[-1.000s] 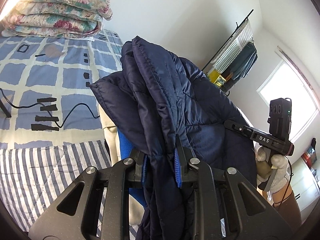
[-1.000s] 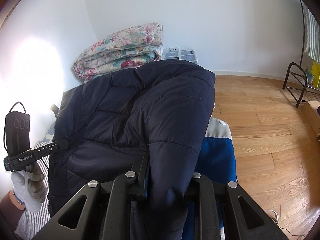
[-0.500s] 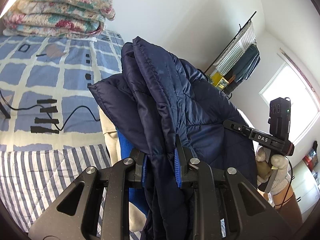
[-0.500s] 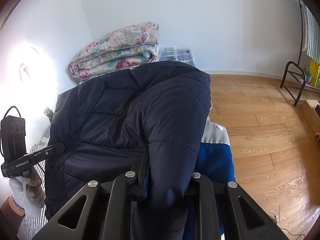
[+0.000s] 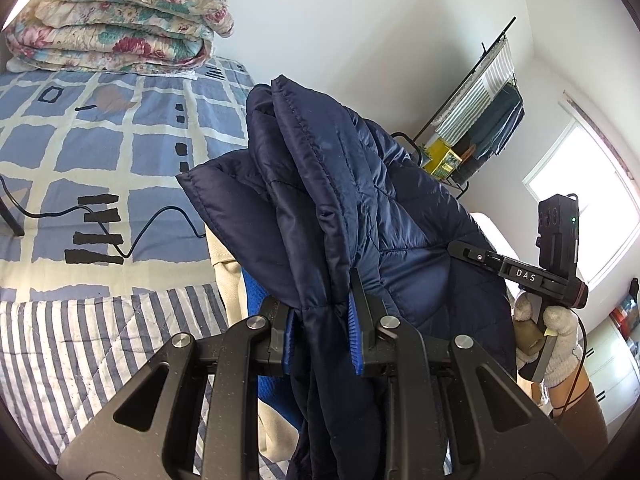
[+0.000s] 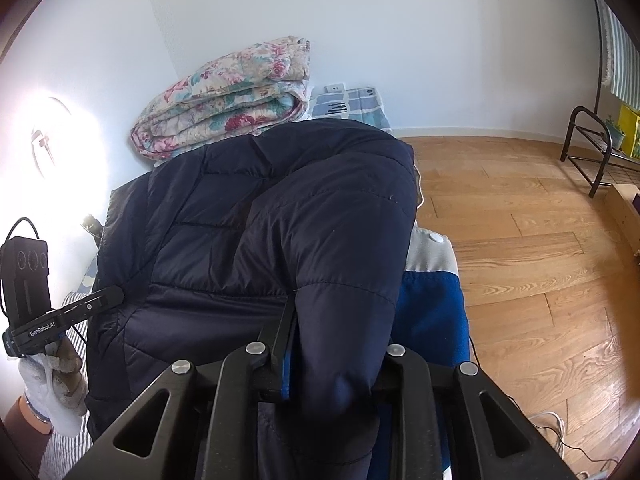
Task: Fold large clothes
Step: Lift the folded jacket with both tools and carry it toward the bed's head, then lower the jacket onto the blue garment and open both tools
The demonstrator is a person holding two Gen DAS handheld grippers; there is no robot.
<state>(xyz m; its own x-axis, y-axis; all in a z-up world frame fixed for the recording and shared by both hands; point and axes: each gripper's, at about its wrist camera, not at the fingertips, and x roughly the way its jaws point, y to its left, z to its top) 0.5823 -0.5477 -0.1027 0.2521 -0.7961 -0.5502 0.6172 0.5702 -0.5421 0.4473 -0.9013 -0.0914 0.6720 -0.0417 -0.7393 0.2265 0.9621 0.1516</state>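
A dark navy quilted jacket (image 5: pixel 360 208) hangs bunched between my two grippers above the bed. My left gripper (image 5: pixel 320 332) is shut on a thick fold of its edge, blue pads pressing from both sides. My right gripper (image 6: pixel 336 360) grips another padded fold of the jacket (image 6: pixel 280 220); its jaws are opening slightly, with the fabric still filling the gap. Only its left finger (image 6: pixel 282 332) shows, as the fold covers the other one. A gloved hand (image 5: pixel 548 332) holds the right tool at the jacket's far side, and a gloved hand (image 6: pixel 52 392) holds the left one.
The bed (image 5: pixel 80 140) has a blue check cover with a black cable (image 5: pixel 160 216) across it and a striped quilt (image 5: pixel 80 352) nearer me. A folded floral quilt (image 5: pixel 120 20) lies at its head. A blue and white garment (image 6: pixel 432 308) lies under the jacket. Wood floor (image 6: pixel 520 240) and a metal rack (image 6: pixel 588 152) are to the right.
Both views have drifted only slightly. The jacket stays pinched in both grippers and hangs the same way.
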